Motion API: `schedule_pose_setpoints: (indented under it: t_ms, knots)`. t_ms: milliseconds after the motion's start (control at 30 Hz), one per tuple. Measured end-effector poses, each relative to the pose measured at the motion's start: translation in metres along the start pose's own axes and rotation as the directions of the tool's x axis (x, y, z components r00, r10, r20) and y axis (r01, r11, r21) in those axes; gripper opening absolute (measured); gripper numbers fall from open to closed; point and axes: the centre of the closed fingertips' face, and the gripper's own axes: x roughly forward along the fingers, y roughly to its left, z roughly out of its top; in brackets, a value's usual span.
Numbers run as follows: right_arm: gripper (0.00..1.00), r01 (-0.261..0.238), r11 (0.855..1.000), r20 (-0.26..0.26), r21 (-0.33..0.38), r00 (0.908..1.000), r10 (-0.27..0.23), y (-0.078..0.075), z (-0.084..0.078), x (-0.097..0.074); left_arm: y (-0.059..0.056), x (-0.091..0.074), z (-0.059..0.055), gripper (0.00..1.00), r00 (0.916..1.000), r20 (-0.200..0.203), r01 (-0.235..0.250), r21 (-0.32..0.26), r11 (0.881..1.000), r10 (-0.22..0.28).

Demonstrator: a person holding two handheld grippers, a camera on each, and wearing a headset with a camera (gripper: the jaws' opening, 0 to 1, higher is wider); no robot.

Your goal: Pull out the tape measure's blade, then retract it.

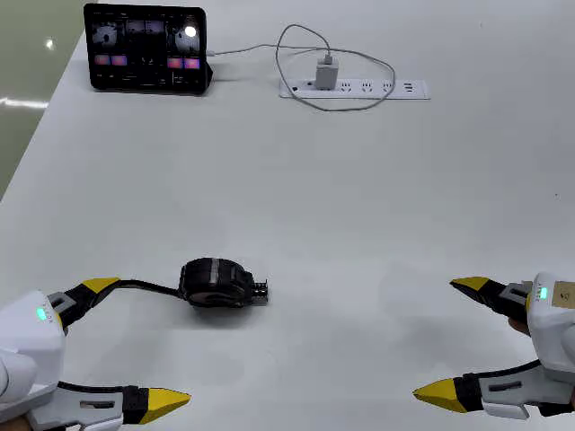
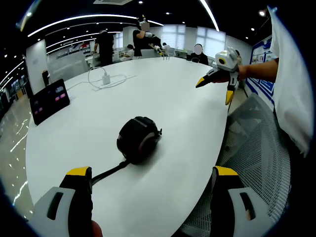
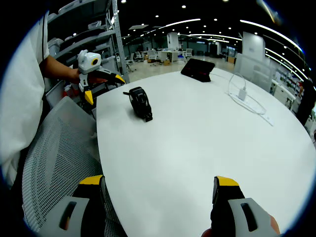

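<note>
White table [image 1: 359, 206] | tape measure [image 1: 218, 283] near left claw [image 1: 144, 339], spread | right claw [image 1: 442, 338] spread, well apart

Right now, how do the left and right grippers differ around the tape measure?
The left gripper sits close to the tape measure, one jaw tip beside its strap; the right gripper hangs far off over bare table. The left gripper faces its strap end, the right gripper its blade end. Both are open and yellow-tipped.
</note>
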Motion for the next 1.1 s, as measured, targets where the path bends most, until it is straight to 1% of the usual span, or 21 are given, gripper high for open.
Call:
schedule_pose_setpoints:
  t_ms: [100,600,833,1100]
  knots:
    - [0.90,0.001,1.000,0.005,-0.002,1.0000,-0.001,0.0001,0.0007,-0.0002,-0.0003,-0.0004,-0.0002,0.99,1.0000,0.001,0.001,-0.003,1.000,-0.001]
    - [0.90,0.001,1.000,0.004,0.000,1.0000,-0.001,0.0004,0.0007,0.0013,-0.0006,-0.0012,-0.0017,0.99,1.0000,-0.001,0.001,-0.005,1.000,-0.001]
    - [0.90,0.001,1.000,0.016,0.001,0.9999,-0.001,0.0023,0.0057,0.0016,-0.0004,-0.0014,-0.0019,0.99,1.0000,0.001,0.000,-0.011,1.000,0.000]
    - [0.90,0.002,1.000,0.020,0.001,0.9998,-0.002,0.0033,0.0074,0.0007,0.0003,-0.0018,-0.0010,0.99,1.0000,0.004,-0.004,-0.024,1.000,0.004]
